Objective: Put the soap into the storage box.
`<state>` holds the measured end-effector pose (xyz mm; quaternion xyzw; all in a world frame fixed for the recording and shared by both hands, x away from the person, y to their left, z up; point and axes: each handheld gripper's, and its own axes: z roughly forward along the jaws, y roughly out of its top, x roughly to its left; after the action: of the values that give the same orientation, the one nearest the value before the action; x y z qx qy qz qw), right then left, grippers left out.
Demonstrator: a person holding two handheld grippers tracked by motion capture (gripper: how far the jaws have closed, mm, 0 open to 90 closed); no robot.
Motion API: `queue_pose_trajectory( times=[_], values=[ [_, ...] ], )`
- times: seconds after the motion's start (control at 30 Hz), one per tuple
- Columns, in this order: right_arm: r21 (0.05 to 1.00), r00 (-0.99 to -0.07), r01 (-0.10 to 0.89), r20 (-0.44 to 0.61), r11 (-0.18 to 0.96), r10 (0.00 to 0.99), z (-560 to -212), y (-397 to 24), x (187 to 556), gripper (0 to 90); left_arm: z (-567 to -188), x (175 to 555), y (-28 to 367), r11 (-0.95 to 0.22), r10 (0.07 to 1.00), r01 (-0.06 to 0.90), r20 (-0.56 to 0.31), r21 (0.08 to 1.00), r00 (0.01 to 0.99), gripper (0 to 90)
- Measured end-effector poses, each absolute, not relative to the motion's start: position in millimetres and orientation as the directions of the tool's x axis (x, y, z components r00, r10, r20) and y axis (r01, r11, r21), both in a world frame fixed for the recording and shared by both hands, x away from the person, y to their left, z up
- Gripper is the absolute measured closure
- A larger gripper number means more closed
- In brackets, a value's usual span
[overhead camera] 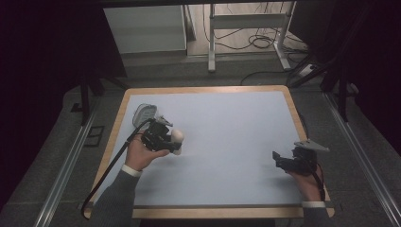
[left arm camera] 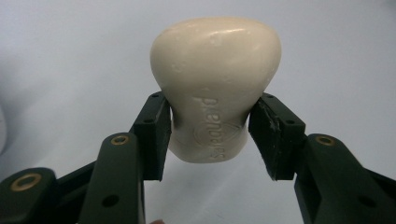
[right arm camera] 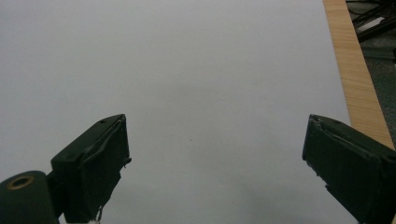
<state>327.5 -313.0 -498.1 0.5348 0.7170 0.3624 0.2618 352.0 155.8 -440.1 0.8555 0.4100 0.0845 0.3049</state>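
The left gripper [left arm camera: 210, 135] pinches a cream soap [left arm camera: 215, 84] by its narrow waist, lifted just above the pale table [overhead camera: 227, 127], toward 9 o'clock. A grey dish [overhead camera: 143, 113] lies just beyond it, partly hidden behind the gripper. The right gripper [right arm camera: 215, 163], at 4 o'clock, is spread wide over bare surface.

One table [overhead camera: 208, 99] with a pale blue-grey top stands here. Over it are two hand-held grippers: the left gripper [overhead camera: 166, 137] and the right gripper [overhead camera: 279, 160]. There is one cream bar of soap [left arm camera: 215, 84], stamped with lettering. One grey three-cornered plate [overhead camera: 311, 145] tops the right gripper. Two forearms reach in.
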Motion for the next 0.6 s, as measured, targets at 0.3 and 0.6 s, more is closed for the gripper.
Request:
queue_pose_trajectory(
  times=[0.3,0.6],
  values=[
    [0.798,-0.288,0.579,0.01,0.166,0.958,-499,-314,328,7.1,-435,360,168,-0.449,0.77,0.655,-0.109,0.608,0.628,50.0],
    [0.796,-0.289,0.581,0.009,0.168,0.957,-500,-313,329,7.0,-433,367,177,-0.44,0.782,0.663,-0.104,0.606,0.614,50.0]
  ],
)
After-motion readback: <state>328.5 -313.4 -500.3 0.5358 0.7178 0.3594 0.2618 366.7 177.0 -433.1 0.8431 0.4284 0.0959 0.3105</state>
